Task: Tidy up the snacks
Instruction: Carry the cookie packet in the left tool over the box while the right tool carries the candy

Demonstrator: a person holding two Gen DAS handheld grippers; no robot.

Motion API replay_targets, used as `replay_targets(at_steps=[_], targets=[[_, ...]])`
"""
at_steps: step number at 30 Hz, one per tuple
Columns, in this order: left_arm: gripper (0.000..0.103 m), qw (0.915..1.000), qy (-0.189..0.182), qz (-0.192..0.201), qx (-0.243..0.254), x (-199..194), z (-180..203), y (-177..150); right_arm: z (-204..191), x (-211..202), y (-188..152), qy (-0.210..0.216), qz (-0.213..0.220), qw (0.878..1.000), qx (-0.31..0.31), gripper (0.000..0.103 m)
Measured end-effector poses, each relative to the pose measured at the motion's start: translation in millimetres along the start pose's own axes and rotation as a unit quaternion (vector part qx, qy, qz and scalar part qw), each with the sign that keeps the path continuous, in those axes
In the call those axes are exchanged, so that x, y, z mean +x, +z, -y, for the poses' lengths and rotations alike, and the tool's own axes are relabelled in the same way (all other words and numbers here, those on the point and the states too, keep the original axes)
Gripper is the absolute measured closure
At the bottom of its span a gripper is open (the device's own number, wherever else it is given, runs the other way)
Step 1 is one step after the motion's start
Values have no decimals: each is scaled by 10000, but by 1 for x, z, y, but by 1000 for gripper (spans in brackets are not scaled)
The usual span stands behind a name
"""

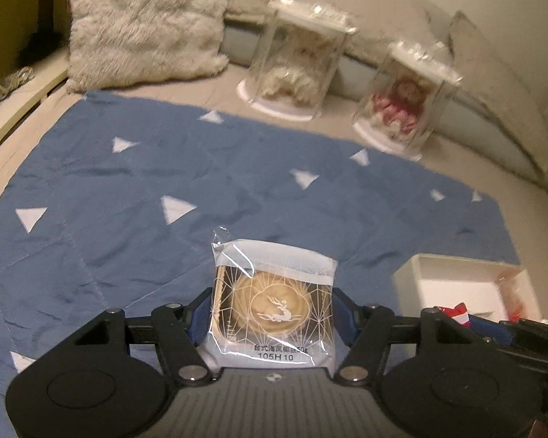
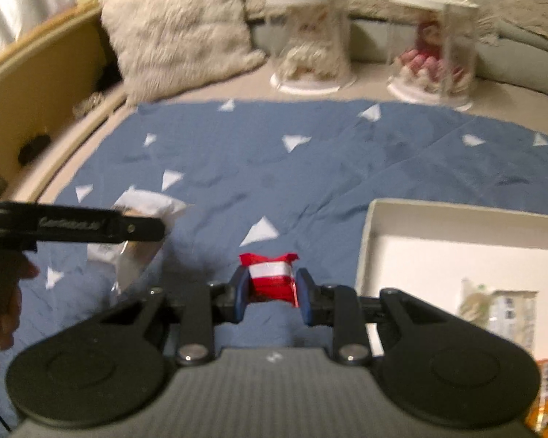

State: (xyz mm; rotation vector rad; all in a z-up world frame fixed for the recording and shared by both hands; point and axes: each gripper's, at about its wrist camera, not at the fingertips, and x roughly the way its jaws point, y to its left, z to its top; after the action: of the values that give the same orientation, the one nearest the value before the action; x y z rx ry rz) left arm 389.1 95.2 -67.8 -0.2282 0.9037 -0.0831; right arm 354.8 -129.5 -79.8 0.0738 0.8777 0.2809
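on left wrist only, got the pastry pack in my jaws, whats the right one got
Observer: The right gripper is shut on a small red and white candy.
Operator: ok, is the white box taken up yet
Observer: Partly. A pale greenish packet lies at the near right of the box; the rest of the floor is bare.
Operator: which way is the box from that candy
Observer: To its right in the right wrist view, with blue blanket between them.
Operator: can you see my pack from there
Observer: Yes, the pastry pack shows at left behind the left gripper's arm, held above the blanket.
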Motion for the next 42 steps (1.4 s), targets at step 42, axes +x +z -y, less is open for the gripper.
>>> replay_targets(at_steps=[42], targets=[[37, 9946, -89, 123, 1027, 107, 215, -49, 230, -48, -44, -1328, 292, 9826, 1267, 71]])
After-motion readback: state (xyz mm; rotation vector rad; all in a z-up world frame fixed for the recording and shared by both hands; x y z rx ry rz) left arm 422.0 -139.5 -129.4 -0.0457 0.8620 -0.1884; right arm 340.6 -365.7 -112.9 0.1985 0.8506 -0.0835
